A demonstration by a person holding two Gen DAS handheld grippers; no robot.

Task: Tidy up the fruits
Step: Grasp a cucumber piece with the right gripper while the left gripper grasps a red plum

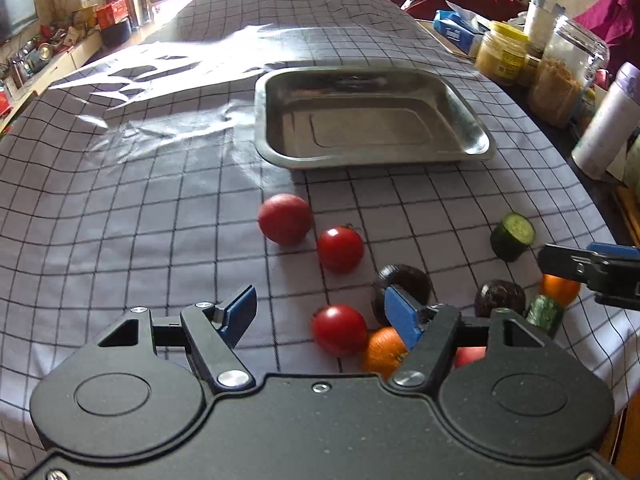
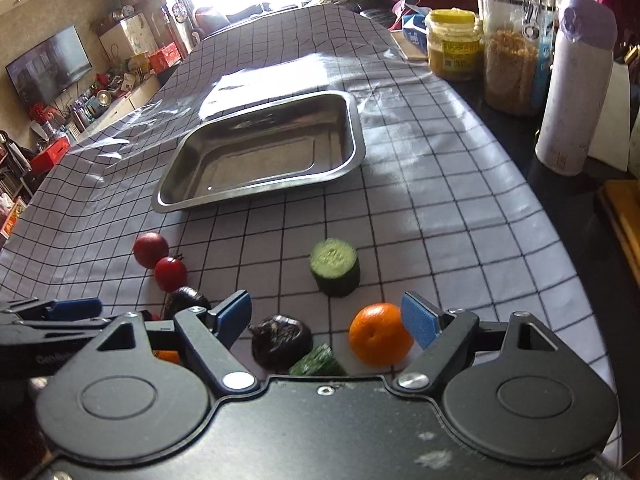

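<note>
Left claw (image 1: 320, 316) released, nothing gripped; tomato (image 1: 339, 330) on tabletop (image 1: 120, 220) betw its pads. Right claw (image 2: 326, 322) also released, hovering over dark avocado (image 2: 282, 342), orange (image 2: 380, 334) just at 3 o'clock of it. Steel tray (image 2: 356, 120) bare at 12, cucumber chunk (image 2: 335, 267) betw tray & claw.

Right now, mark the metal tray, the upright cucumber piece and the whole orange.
metal tray (image 2: 362, 148): right wrist view, right rim.
upright cucumber piece (image 2: 334, 258): right wrist view, cut top face.
whole orange (image 2: 380, 334): right wrist view, middle of peel.
</note>
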